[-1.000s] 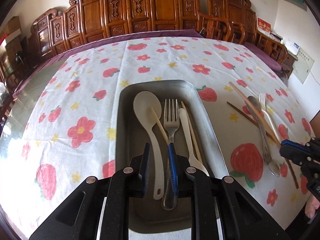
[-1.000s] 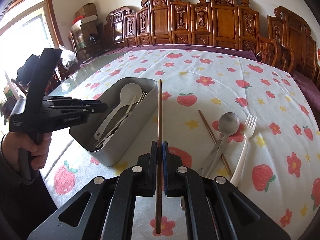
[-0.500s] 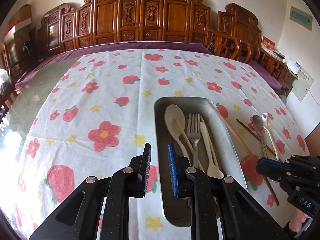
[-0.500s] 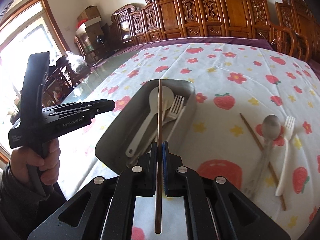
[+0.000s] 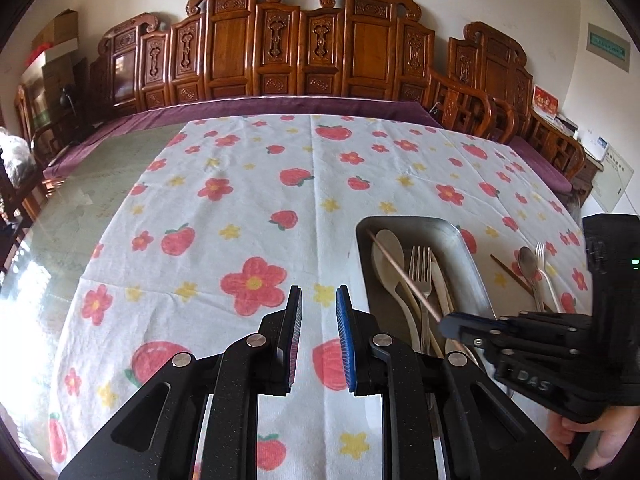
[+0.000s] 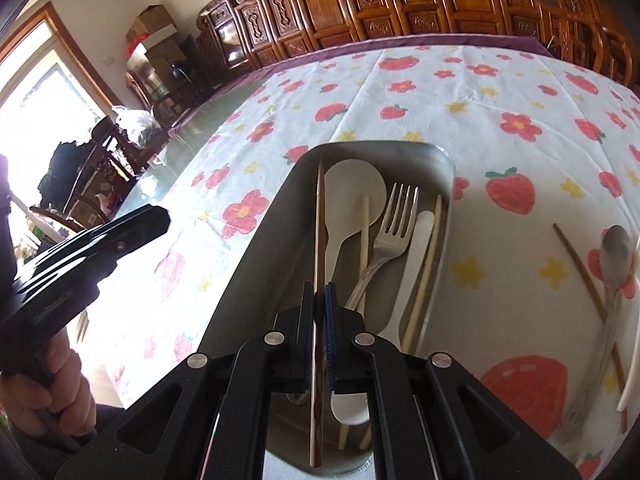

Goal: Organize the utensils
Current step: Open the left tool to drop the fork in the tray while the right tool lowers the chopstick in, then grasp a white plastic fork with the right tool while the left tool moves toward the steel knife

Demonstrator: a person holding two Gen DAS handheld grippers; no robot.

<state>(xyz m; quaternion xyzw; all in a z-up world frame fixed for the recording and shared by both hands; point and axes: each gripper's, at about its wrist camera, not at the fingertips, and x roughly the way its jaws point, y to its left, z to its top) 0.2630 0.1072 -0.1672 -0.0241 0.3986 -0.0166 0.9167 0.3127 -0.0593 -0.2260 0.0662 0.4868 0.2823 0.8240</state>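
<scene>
Crowding tray point(image 6: 444, 168): spoon point(image 6: 352, 196), fork point(image 6: 394, 224)

A white cloth point(image 5: 256, 200) printed with red strawberries, red flowers and small yellow stars covers the desk point(image 5: 92, 196), and a glass top shows at its left side. A purple cloth point(image 5: 280, 106) runs along the far edge. Behind it stands a row of carved wooden chairs point(image 5: 280, 48) against a pale wall. Cardboard boxes point(image 6: 154, 32) are stacked in the corner, near a bright window point(image 6: 44, 92). A green sign point(image 5: 607, 46) hangs on the right wall.
</scene>
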